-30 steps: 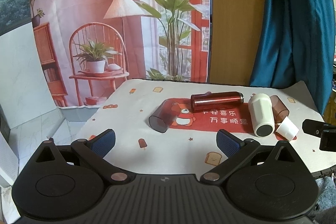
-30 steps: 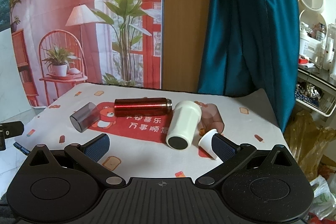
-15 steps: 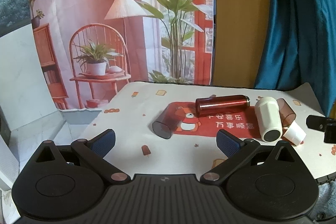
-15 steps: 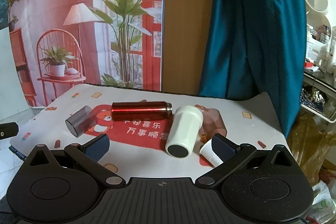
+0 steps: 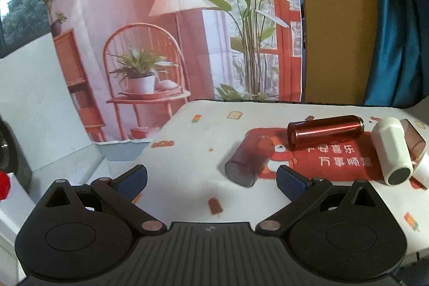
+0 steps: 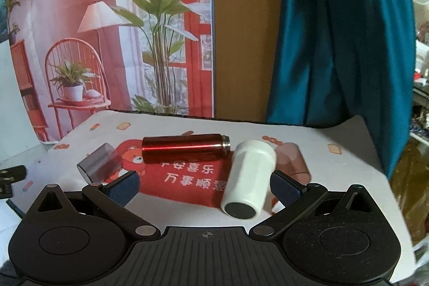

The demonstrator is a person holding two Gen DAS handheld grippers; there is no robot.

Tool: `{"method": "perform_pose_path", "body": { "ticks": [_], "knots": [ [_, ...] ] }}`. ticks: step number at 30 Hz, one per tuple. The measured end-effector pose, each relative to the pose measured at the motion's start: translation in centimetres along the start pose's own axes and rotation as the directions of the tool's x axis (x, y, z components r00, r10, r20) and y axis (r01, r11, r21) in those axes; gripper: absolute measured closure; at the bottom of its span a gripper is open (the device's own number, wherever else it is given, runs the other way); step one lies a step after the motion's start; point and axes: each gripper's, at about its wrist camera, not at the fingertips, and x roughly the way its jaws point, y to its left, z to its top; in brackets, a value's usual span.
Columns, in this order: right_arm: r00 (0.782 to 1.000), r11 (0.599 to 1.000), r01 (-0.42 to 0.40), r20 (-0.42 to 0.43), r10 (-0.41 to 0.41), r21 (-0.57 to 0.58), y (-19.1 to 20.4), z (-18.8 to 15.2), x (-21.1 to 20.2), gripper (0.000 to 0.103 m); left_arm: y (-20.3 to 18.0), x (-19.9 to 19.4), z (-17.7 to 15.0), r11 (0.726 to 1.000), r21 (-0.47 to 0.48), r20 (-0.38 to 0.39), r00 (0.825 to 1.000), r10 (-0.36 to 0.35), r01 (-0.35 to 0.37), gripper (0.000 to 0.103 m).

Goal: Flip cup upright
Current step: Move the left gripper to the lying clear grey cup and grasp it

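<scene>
Cups all lying on their sides on the printed mat (image 6: 335,168): white cup (image 6: 249,178) nearest, just ahead of the right gripper (image 6: 205,185) at 1 o'clock, base toward camera; red bottle (image 6: 185,148) at 12, grey cup (image 6: 99,162) at 10. Right gripper spread wide, empty; left gripper (image 5: 211,177) likewise wide. Judged step: approach, pre-grasp. Next move needs jaws straddling white cup's body, then closing and rotating upright.

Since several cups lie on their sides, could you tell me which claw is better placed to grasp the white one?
Right. The right claw is open with the white cup lying close ahead between its fingers. From the left claw, also open, that cup sits far off to the right.
</scene>
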Motion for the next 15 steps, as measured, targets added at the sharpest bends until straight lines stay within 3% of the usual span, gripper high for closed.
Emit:
{"method": "perform_pose_path", "body": {
  "ticks": [4, 6, 11, 15],
  "knots": [
    [0.999, 0.999, -0.031, -0.036, 0.032, 0.027, -0.1, -0.3, 2.1, 0.0, -0.4, 5.0, 0.7, 0.999, 0.04, 0.037, 0.999, -0.027, 0.025, 0.0],
    [0.998, 0.999, -0.033, -0.061, 0.035, 0.033, -0.2, -0.7, 2.9, 0.0, -0.9, 8.2, 1.1, 0.995, 0.087, 0.015, 0.999, -0.045, 0.044, 0.0],
    [0.995, 0.998, -0.026, -0.098, 0.032, 0.061, -0.9, -2.0, 4.1, 0.0, 0.5, 13.9, 2.1, 0.979, -0.089, -0.072, 0.979, -0.192, 0.186, 0.0],
    [0.991, 0.994, -0.012, -0.128, 0.026, 0.107, -2.0, -2.5, 5.0, 0.0, -0.7, 17.5, 2.2, 0.987, -0.039, -0.118, 0.98, -0.16, 0.157, 0.0]
  ]
}}
